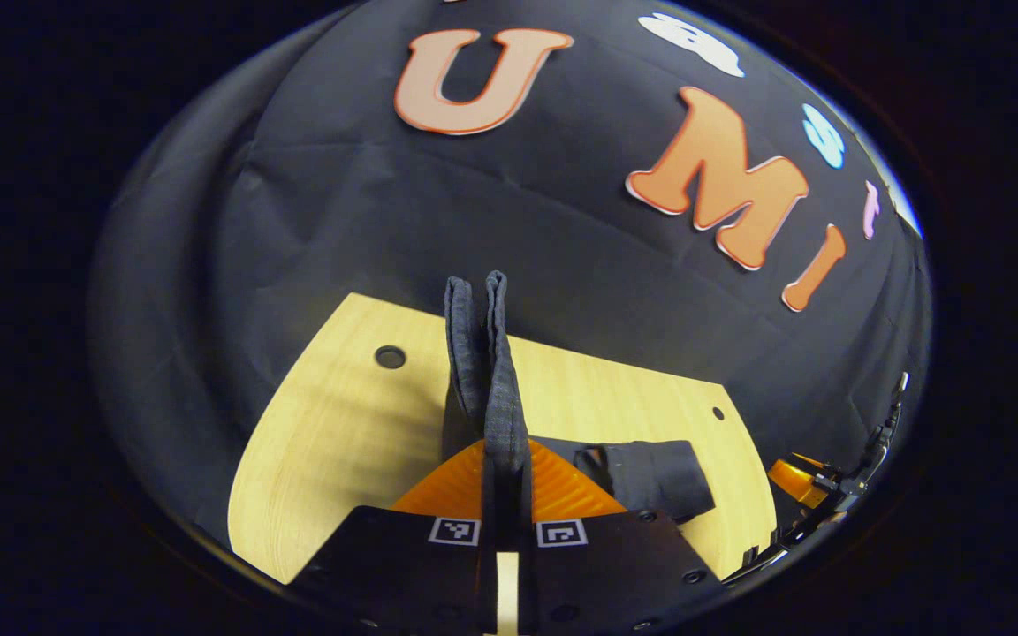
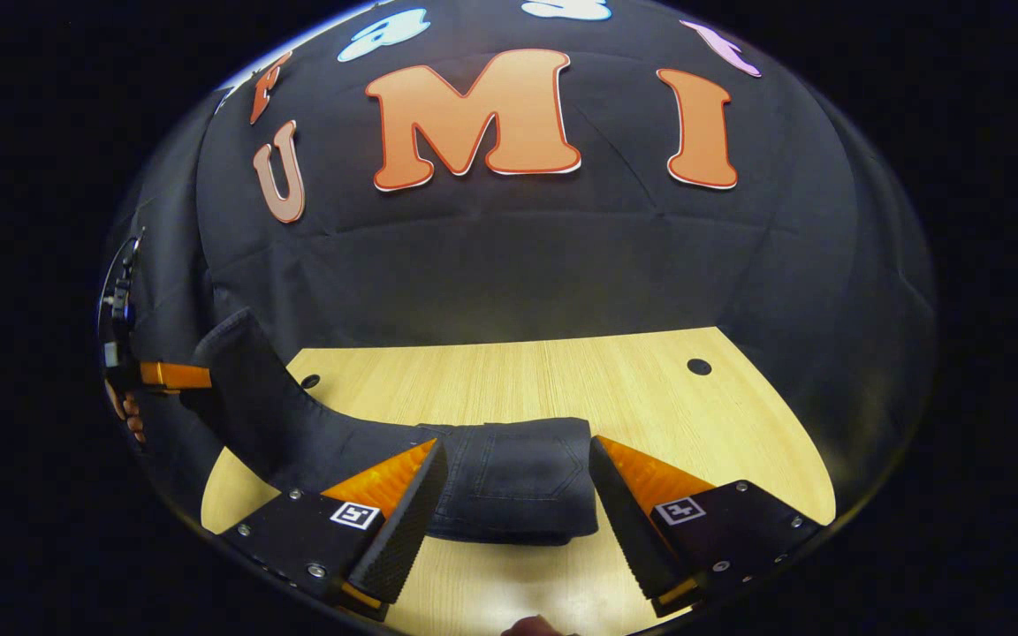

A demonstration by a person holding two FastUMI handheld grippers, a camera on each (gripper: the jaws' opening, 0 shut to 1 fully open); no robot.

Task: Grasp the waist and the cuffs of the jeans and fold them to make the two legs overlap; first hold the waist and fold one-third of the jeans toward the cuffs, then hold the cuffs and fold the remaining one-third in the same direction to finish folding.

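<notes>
Left tongs clenched on the cuffs of the jeans; both fingers pressed flat against the dark denim, two hem edges standing upright just past the fingertips, raised above the tabletop. Beyond and to the right of those fingers, in the left gripper view, the rest of the jeans lying in a low bundle on the pale wood; farther right, at the rim of that view, part of the other tongs.

Right tongs released, fingers spread wide on either side of the folded waist end; a back pocket seam visible between them; fingers close beside the cloth, contact not clear enough to tell. Folded part resting flat on the tabletop directly ahead of the right tongs; from there a single dark leg section curving up and away to the left, lifted off the wood toward the left tongs, seen at the far left rim of the right gripper view with fingertips of a hand beneath them.

Two small round holes in the tabletop: one ahead and right of the right tongs, one ahead and left of the left tongs. Black booth wall behind the tabletop in both views.
</notes>
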